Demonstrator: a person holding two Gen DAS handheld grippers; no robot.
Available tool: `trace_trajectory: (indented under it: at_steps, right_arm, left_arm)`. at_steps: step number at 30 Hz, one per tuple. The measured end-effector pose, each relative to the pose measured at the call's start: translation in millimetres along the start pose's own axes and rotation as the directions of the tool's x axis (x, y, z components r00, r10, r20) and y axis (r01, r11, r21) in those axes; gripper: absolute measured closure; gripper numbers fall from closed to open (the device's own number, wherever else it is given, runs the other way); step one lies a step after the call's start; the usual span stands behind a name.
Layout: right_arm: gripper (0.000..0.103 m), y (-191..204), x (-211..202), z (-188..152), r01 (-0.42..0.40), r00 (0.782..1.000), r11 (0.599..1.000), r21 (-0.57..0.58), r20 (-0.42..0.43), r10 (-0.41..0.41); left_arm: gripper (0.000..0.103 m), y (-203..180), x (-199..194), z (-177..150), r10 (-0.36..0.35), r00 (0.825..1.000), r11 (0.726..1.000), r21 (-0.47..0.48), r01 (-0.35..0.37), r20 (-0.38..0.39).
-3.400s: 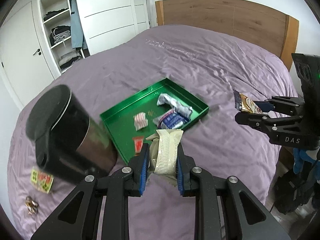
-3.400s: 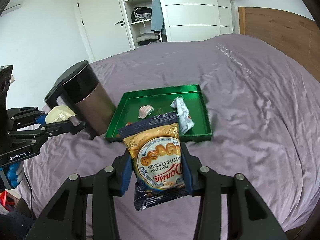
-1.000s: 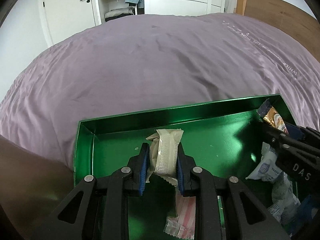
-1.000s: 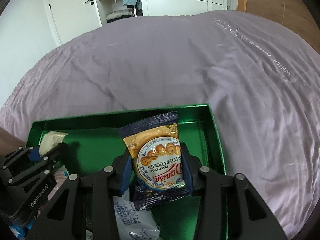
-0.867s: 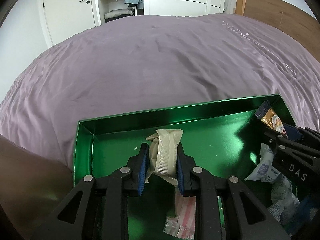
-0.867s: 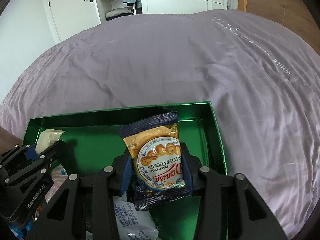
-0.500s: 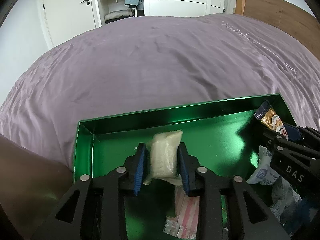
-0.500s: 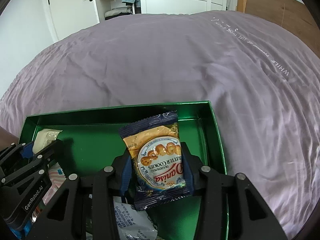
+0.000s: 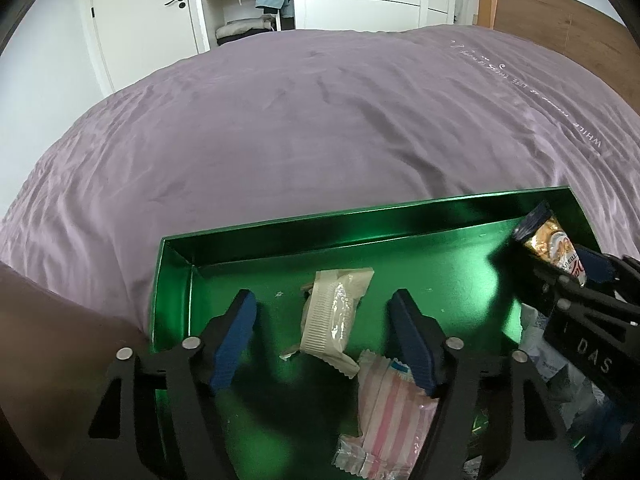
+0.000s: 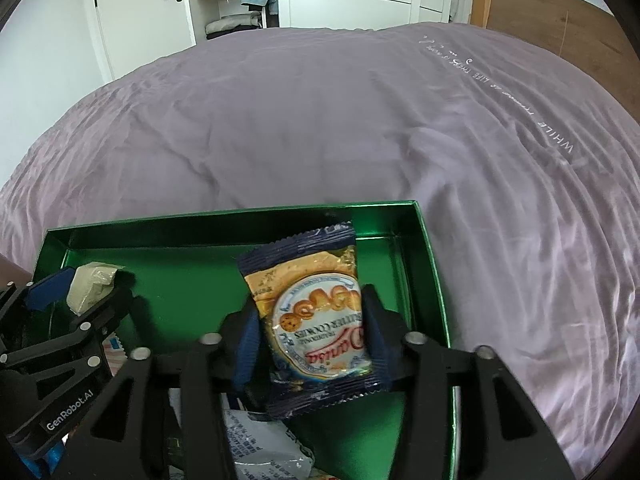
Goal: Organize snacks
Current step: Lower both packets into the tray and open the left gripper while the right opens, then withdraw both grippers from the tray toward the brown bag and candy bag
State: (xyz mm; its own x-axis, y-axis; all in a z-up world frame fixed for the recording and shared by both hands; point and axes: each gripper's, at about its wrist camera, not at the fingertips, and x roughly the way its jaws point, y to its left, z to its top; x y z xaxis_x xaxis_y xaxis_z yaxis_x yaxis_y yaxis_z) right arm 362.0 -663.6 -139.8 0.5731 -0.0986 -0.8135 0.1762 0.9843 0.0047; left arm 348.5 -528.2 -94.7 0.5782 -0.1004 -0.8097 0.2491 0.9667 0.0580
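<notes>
Green metallic tray (image 9: 256,240) sits on the purple bedspread (image 9: 320,120). Left claw (image 9: 324,322) hangs above the tray, jaws spread wide, gripping nothing. The beige wafer packet (image 9: 332,314) lies on the tray floor between the blue pads (image 9: 234,338), touching neither. A pink-striped wrapper (image 9: 390,408) lies just beside it, nearer the camera. Right claw (image 10: 310,334) is clamped on a butter cookie packet (image 10: 316,320), held upright above the right half of the tray. White crumpled packets (image 10: 264,448) lie in the tray beneath this claw. Wooden headboard (image 10: 560,20) and open wardrobe shelves (image 9: 240,8) stand behind the bed.
</notes>
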Motion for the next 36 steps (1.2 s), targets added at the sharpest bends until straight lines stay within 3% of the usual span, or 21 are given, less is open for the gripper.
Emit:
trace_trajectory:
  at_steps: [3,8,11,16,18,27,36]
  right_arm:
    - [0.05,-1.9,-0.7,-0.6,-0.004,1.0,1.0,0.005,0.005,0.004]
    - [0.043,-0.5,-0.4,-0.3,0.005,1.0,1.0,-0.004,0.006,-0.005]
    - [0.03,3.0,-4.5,-0.6,0.021,0.999,1.0,-0.02,0.028,-0.02]
    - [0.027,8.5,-14.1,-2.2,0.072,0.995,0.997,-0.037,0.078,-0.069]
    - [0.001,6.4,-20.0,-3.4,0.067,0.993,0.998,-0.022,0.103,-0.064]
    - [0.0,9.3,-53.5,-5.6,0.109,0.983,0.994,-0.015,0.149,-0.105]
    - [0.0,-4.6,-110.0,-24.1,0.158,0.973,0.987,0.02,0.165,-0.159]
  left_arm:
    - [0.027,-3.5,-1.4,-2.3,0.016,1.0,1.0,0.014,-0.016,0.007]
    - [0.026,-2.5,-1.6,-2.6,0.015,1.0,1.0,0.02,-0.015,0.011]
    - [0.024,-1.4,-1.9,-3.0,0.021,1.0,0.999,0.024,-0.021,0.014]
    - [0.025,-3.5,-3.5,-3.3,0.054,0.998,0.998,0.028,-0.055,0.026]
    - [0.025,-6.5,-4.8,-3.6,0.067,0.997,0.997,0.04,-0.068,0.032]
    - [0.024,-9.9,-31.6,-3.8,0.082,0.985,0.99,0.097,-0.097,0.154]
    - [0.024,-17.0,-77.3,-6.0,0.009,0.987,0.993,0.116,-0.028,0.163]
